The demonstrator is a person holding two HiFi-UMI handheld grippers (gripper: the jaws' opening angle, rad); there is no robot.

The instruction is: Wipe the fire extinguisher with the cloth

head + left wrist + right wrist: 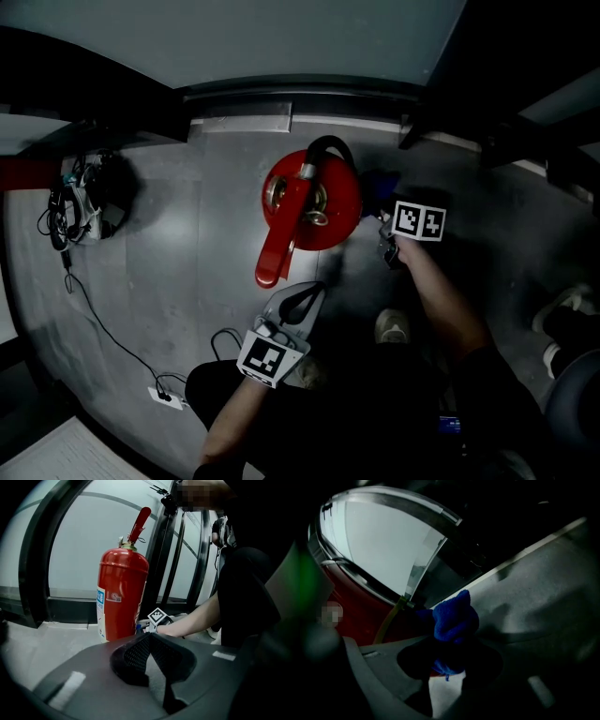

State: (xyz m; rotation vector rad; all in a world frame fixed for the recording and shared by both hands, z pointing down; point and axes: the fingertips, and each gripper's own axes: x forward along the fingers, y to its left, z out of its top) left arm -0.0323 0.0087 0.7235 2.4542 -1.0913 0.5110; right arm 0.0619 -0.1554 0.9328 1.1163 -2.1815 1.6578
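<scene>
Gripping the cloth (452,616), right claw (449,658) flanks the fire extinguisher (323,211); left claw (150,639) closed, clear.

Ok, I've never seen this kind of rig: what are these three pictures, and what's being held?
A person holds a claw in each hand; there is no robot arm. One picture looks down from a camera on the head; the other two cameras ride on the claws. A red fire extinguisher stands upright on the grey floor. The right claw is shut on a blue cloth beside it. The left claw is shut, empty, apart from it.
</scene>
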